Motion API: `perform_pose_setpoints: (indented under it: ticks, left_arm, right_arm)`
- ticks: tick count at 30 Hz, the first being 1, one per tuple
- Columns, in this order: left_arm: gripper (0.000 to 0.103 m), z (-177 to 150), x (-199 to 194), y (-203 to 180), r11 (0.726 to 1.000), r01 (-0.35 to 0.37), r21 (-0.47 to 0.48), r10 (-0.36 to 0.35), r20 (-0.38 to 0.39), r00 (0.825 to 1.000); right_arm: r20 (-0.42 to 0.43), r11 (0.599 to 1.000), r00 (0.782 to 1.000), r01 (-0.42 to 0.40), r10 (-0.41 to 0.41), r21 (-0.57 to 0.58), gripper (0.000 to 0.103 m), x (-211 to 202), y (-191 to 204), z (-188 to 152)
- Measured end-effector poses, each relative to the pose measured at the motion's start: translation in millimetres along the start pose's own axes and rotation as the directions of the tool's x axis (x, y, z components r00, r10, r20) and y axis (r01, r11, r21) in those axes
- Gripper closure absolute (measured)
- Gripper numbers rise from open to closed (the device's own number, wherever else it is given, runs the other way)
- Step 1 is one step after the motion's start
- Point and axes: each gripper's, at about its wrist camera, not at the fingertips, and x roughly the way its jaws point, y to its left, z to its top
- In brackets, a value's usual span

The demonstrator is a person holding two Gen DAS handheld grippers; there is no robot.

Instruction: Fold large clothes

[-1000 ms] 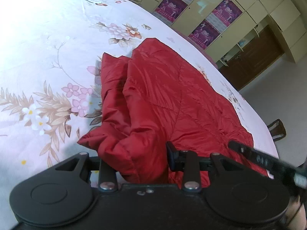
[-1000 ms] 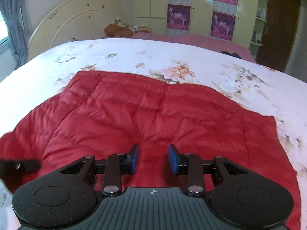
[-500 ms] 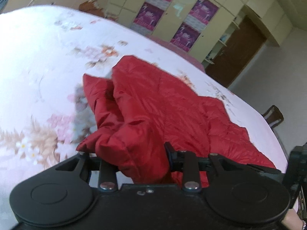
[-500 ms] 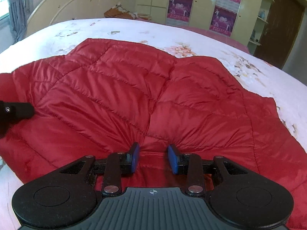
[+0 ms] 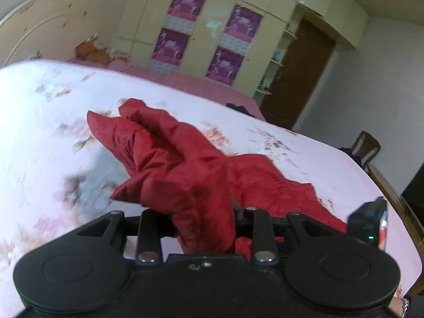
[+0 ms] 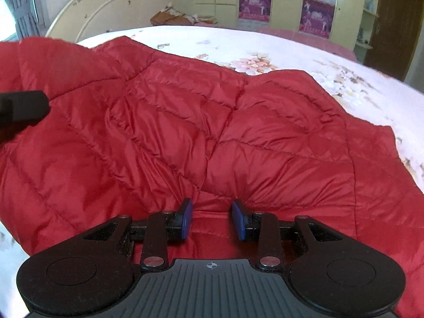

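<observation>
A red quilted jacket [image 6: 198,137] lies on the floral bed sheet [image 6: 304,53]. In the left wrist view my left gripper [image 5: 204,220] is shut on a thick bunch of the jacket [image 5: 185,180], lifted off the sheet; the fabric hides the fingertips. In the right wrist view my right gripper [image 6: 212,220] holds the jacket's near edge between its blue pads [image 6: 239,222]; the pads stand apart with fabric between them. Part of the left gripper [image 6: 21,111] shows at the left edge, and part of the right gripper [image 5: 368,222] at the right of the left wrist view.
A cream headboard [image 6: 111,8] stands at the far left. Cupboards with purple posters [image 5: 220,42] and a brown door [image 5: 299,76] line the far wall. A wooden chair [image 5: 365,148] stands by the bed's right side.
My left gripper has lifted its bunch of jacket up and away from the sheet. The right gripper rose with the near edge, so the jacket bulges up and fills more of its view.
</observation>
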Motion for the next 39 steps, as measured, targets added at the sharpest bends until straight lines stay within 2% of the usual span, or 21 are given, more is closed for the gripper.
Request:
perform_pose_setpoints:
  ticks: [3, 8, 12, 16, 20, 26, 31, 35, 36, 37, 39]
  left_arm:
    - [0.073, 6.1, 0.2, -24.2, 0.998, 0.018, 0.054, -0.018, 0.008, 1.000]
    - [0.073, 10.2, 5.6, -62.9, 0.991, 0.045, 0.125, -0.047, 0.009, 0.999]
    - [0.073, 7.0, 13.8, -90.6, 0.980, 0.084, 0.182, -0.086, 0.001, 0.996]
    - [0.073, -2.6, 23.5, -111.3, 0.967, 0.127, 0.220, -0.126, -0.022, 0.992]
    - [0.073, -12.5, 39.8, -128.5, 0.955, 0.165, 0.247, -0.156, -0.055, 0.986]
    - [0.073, -39.9, 69.6, -160.4, 0.927, 0.225, 0.300, -0.191, -0.137, 0.972]
    - [0.071, -72.0, 82.5, -178.2, 0.890, 0.225, 0.397, -0.160, -0.190, 0.969]
    - [0.060, -72.4, 80.4, -176.6, 0.882, 0.232, 0.410, -0.157, -0.209, 0.965]
    - [0.050, -73.5, 76.6, -174.9, 0.881, 0.239, 0.408, -0.163, -0.213, 0.963]
    - [0.035, -71.5, 76.7, -174.6, 0.882, 0.248, 0.400, -0.171, -0.219, 0.961]
    - [0.027, -68.7, 73.5, -177.5, 0.884, 0.257, 0.392, -0.182, -0.218, 0.959]
  right_arm:
    - [0.000, 1.000, 1.000, -0.020, 0.020, -0.005, 0.069, -4.4, -5.4, 2.1]
    - [0.069, 0.993, 0.997, -0.052, 0.045, 0.102, 0.068, -48.6, -41.1, -0.8]
    - [0.110, 0.992, 0.994, 0.005, -0.019, 0.130, 0.068, -100.0, -79.4, -24.4]
    - [0.083, 0.984, 0.993, 0.073, -0.087, 0.163, 0.068, -128.1, -107.1, -55.7]
    - [0.045, 0.968, 0.991, 0.112, -0.125, 0.226, 0.068, -131.8, -128.0, -79.4]
    - [0.012, 0.947, 0.993, 0.106, -0.115, 0.305, 0.068, -112.7, -142.9, -92.8]
    - [0.026, 0.932, 0.996, 0.067, -0.081, 0.357, 0.068, -122.7, -154.7, -94.7]
    - [0.044, 0.922, 0.995, 0.064, -0.088, 0.382, 0.068, -140.5, -159.9, -96.5]
    - [0.052, 0.919, 0.994, 0.065, -0.093, 0.388, 0.068, -145.8, -161.6, -96.7]
    - [0.057, 0.918, 0.994, 0.068, -0.098, 0.392, 0.068, -148.6, -163.9, -96.6]
    - [0.068, 0.913, 0.991, 0.076, -0.112, 0.401, 0.068, -157.3, -168.3, -98.4]
